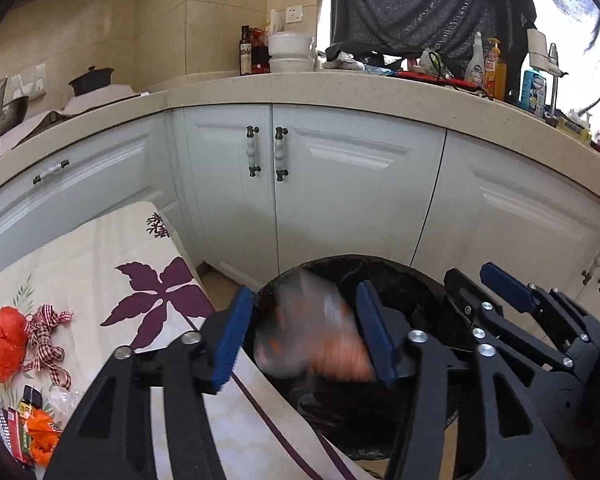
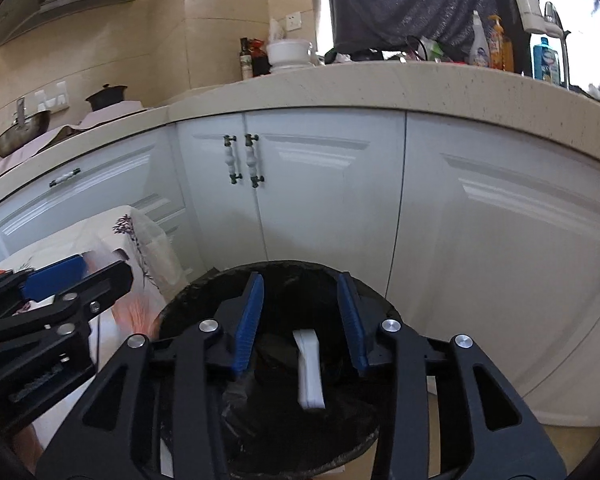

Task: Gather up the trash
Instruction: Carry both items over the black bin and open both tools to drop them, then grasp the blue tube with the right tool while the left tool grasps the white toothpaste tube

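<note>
Dropping trash into the round black-lined bin [image 2: 268,408]

Both grippers hover over the bin, jaws apart: the left gripper [image 1: 306,334] frames a blurred orange-and-clear wrapper [image 1: 312,340], probably falling free, and a white card [image 2: 310,368] drops beneath the right gripper [image 2: 300,316]. Keep both centred over the rim; more litter waits at nine o'clock on the floral-clothed table [image 1: 140,280].

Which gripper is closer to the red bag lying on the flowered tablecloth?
Left. The left gripper hangs open over the table's edge and the black bin, with the red bag off to its left. The right gripper, also open, is over the bin, farther away.
</note>
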`<action>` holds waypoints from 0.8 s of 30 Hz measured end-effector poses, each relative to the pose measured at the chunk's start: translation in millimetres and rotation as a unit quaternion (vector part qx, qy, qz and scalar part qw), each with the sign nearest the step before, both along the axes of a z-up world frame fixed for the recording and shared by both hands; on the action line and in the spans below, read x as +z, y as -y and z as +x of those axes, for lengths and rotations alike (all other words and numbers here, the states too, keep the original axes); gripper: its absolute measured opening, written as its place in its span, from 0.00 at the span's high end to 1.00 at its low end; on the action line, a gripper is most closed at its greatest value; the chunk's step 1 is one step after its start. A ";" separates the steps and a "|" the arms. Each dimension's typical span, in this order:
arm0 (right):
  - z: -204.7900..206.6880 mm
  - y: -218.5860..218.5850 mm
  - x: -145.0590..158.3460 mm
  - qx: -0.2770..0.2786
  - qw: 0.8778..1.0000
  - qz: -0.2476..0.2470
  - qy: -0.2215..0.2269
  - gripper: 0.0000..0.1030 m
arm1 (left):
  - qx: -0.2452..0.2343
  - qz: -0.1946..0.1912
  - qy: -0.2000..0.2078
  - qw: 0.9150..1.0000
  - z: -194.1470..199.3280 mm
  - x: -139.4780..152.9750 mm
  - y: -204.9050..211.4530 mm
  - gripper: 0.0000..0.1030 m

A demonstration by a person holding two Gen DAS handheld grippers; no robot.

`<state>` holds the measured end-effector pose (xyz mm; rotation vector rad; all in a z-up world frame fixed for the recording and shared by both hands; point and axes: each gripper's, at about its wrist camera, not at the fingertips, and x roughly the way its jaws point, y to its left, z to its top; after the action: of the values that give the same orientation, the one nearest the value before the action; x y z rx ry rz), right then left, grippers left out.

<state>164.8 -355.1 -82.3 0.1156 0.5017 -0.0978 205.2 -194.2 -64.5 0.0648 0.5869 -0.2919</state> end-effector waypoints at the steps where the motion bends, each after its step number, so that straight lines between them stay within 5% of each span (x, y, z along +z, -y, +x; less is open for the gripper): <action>1: -0.8 -0.4 -0.1 -0.001 1.000 0.000 0.001 0.63 | 0.002 -0.003 0.001 1.000 -1.1 1.0 -2.1 0.41; 14: -30.9 -19.2 24.4 -0.001 1.000 -0.002 0.020 0.55 | 0.037 -0.008 0.025 0.999 -30.0 24.0 -45.4 0.39; 24: -65.3 -80.9 36.7 0.066 0.997 0.010 0.024 0.54 | 0.095 0.001 0.033 0.995 -78.3 31.5 -118.3 0.36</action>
<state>99.5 -274.1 -45.6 0.1046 0.4618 0.0400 126.8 -76.0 -33.0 0.0206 0.5238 -0.1033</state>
